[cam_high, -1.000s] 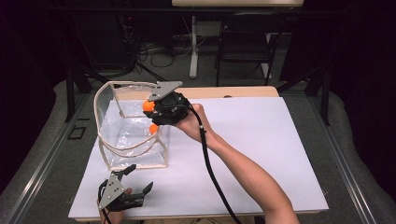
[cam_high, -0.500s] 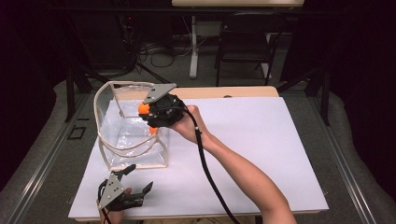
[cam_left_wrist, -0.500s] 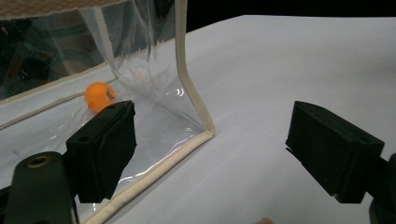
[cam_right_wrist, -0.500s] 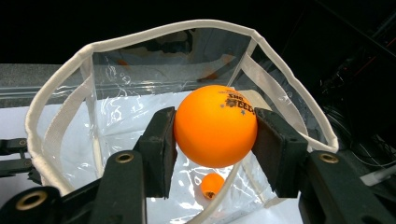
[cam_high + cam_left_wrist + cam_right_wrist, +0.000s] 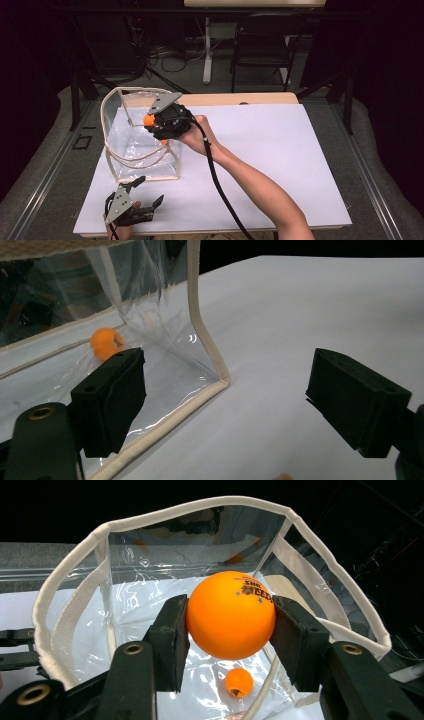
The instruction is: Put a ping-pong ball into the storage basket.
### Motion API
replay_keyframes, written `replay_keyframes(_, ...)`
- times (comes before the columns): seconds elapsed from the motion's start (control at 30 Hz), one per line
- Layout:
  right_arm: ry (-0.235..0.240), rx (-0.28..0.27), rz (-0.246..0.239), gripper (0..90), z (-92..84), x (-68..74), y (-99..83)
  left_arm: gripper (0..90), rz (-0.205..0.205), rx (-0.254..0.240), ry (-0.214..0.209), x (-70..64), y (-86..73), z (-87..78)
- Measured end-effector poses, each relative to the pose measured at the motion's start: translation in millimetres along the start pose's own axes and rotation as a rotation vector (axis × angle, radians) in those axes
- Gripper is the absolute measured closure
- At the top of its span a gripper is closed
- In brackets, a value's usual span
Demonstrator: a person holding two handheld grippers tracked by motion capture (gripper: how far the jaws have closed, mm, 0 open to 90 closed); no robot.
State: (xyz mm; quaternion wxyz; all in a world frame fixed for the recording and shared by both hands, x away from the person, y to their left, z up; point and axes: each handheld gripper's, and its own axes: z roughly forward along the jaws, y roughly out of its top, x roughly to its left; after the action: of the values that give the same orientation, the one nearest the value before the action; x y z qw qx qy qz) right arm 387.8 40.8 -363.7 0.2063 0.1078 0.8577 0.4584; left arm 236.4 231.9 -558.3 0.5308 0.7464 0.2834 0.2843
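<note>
White sheeting covers the table (image 5: 280, 165), which fills most of the high view, with a strip of bare wood showing along its far edge. On its left part stands a clear plastic bag (image 5: 131, 145) with cream-coloured trim along its rim and seams; its mouth is open upward and its walls stand up on their own. The person's right forearm reaches in from the near right and crosses the sheet toward the bag.

At the bag's right rim, the right gripper (image 5: 161, 122) is held above the open mouth. In the right gripper view its two black jaws press on either side of an orange ball (image 5: 231, 615) with dark print on it, so the ball is clamped between them, directly over the bag's opening. Below it, on the bag's floor, lies a second orange ball (image 5: 238, 682), apart from the held one; the left gripper view shows it through the clear wall, close to the bag's near seam.

Near the table's near left edge, just in front of the bag, the left gripper (image 5: 145, 195) rests low in the person's hand. Its jaws stand wide apart with nothing between them, pointing at the bag's near corner.
</note>
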Motion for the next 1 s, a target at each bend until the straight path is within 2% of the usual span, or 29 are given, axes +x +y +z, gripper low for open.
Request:
replay_keyframes(0.23,0.015,0.027,0.002,50.8,6.7,0.0,-0.7,15.7,0.002,0.0,0.002,0.1,-0.2,-0.6)
replay_keyframes(1.0,0.034,0.057,0.025,50.7,22.4,-0.2,-4.4,15.7,0.004,-0.002,0.004,0.3,-0.1,-0.7)
